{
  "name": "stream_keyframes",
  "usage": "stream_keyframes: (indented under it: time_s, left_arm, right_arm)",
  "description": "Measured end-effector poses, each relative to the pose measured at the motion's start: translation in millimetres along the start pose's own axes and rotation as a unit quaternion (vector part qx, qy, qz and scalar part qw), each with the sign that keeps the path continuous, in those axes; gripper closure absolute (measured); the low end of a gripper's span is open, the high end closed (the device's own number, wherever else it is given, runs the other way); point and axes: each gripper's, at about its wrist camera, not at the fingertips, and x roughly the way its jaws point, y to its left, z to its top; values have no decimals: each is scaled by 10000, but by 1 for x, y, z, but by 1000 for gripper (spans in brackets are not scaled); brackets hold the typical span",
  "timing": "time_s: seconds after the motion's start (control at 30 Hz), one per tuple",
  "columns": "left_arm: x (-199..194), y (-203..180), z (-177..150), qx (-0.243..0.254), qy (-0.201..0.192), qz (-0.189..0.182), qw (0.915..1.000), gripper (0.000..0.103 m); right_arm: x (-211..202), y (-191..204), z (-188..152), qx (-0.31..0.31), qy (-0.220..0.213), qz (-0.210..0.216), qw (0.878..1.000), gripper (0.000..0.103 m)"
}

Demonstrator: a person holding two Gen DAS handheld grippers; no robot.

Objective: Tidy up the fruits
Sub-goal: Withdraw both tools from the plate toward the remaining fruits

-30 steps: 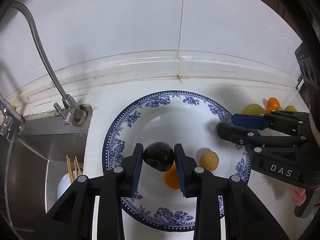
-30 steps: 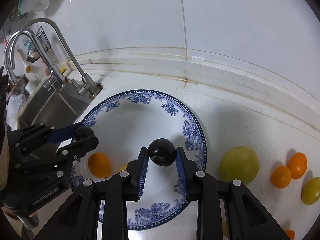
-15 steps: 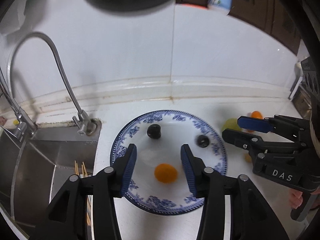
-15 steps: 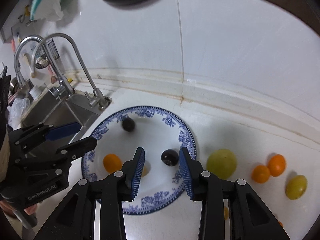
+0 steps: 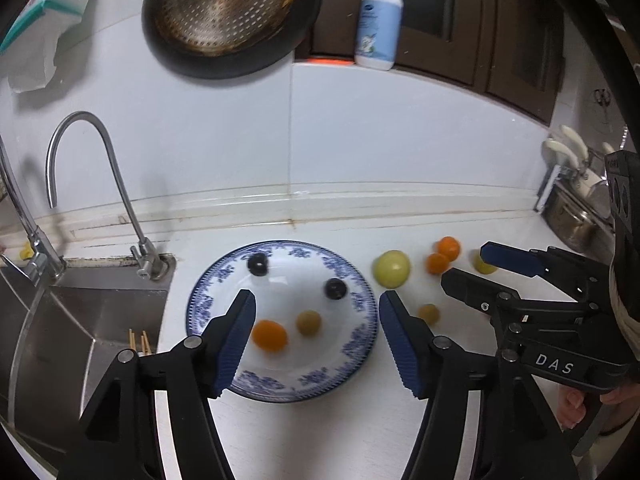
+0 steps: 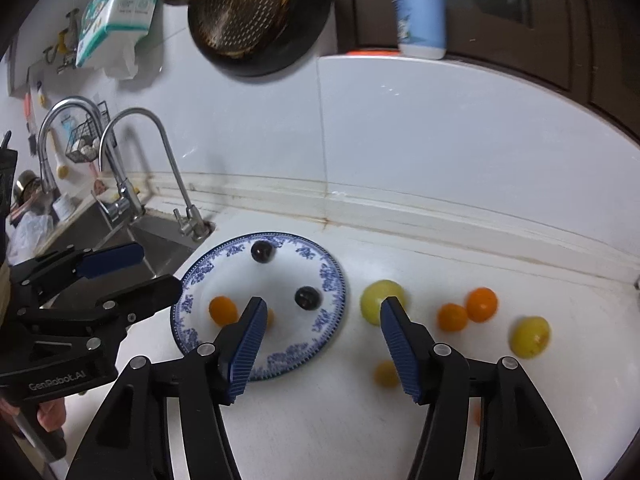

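- The left tool (image 5: 316, 336) hangs above the near edge of the plate (image 5: 362, 304) with its jaws opening and nothing between them
- The right tool (image 6: 320, 340) hangs above the right rim of the plate, its jaws also opening and empty; in the left wrist view it shows at the right side (image 5: 464, 268), over the bench
- The blue-patterned plate sits on the white bench (image 5: 300, 440), just beside the sink (image 5: 80, 312) at the bench's left edge
- Four fruits lie in the plate: a dark plum (image 5: 258, 264) near its far rim, a second dark plum (image 5: 335, 289) toward its right side, an orange fruit (image 5: 271, 335) at its near left, and a small yellow-brown fruit (image 5: 308, 323) just beside the orange one
- On the bare bench to the right of the plate lies a large yellow-green fruit (image 6: 380, 300), close to the plate rim but apart from it
- Farther right, two small orange fruits (image 6: 466, 310) lie touching or nearly so, and a yellow fruit (image 6: 530, 336) lies beyond them toward the bench's right edge
- A small yellow-orange fruit (image 6: 386, 374) lies nearer the front of the bench, just beside the right tool's right finger in the picture
- A curved tap (image 5: 120, 184) stands at the back corner of the sink
- A dark pan (image 5: 228, 12) hangs on the wall behind the bench, and a pump bottle (image 5: 378, 20) stands on a ledge above the wall tiles
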Motion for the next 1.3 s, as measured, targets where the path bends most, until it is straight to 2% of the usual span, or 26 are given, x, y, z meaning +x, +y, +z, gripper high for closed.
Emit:
stream_keyframes:
  time_s: [0.1,0.17,0.37,0.43,0.73,1.0,1.3]
  left_arm:
    - [-8,-11,-3,85,-52,-48,9999,35]
    - [-12,-18,-5,135,-68,-94,9998,33]
    - [-16,-38,-10,312,-68,-255,9992,30]
    - [-16,-46,-11,422,-92,-277,9987,27]
    - [-6,-78,-16,809,-103,-445,9957,24]
    - [25,-98,-22,1106,64,-563,9922,24]
    - [69,-111,-33,1302,390,-616,9888,24]
  right_arm:
    - [-16,-7,-6,114,-92,-112,9998,41]
    - [-24,-9,-10,154,-160,-179,9996,36]
    - [-50,-21,-22,193,-307,-504,9981,36]
    - [-57,-27,-26,233,-320,-571,9976,36]
    - [-76,-51,-45,338,-311,-977,9942,36]
    - [-68,-79,-62,468,-108,-1374,9894,36]
    - [-42,-106,-83,652,304,-1458,9867,36]
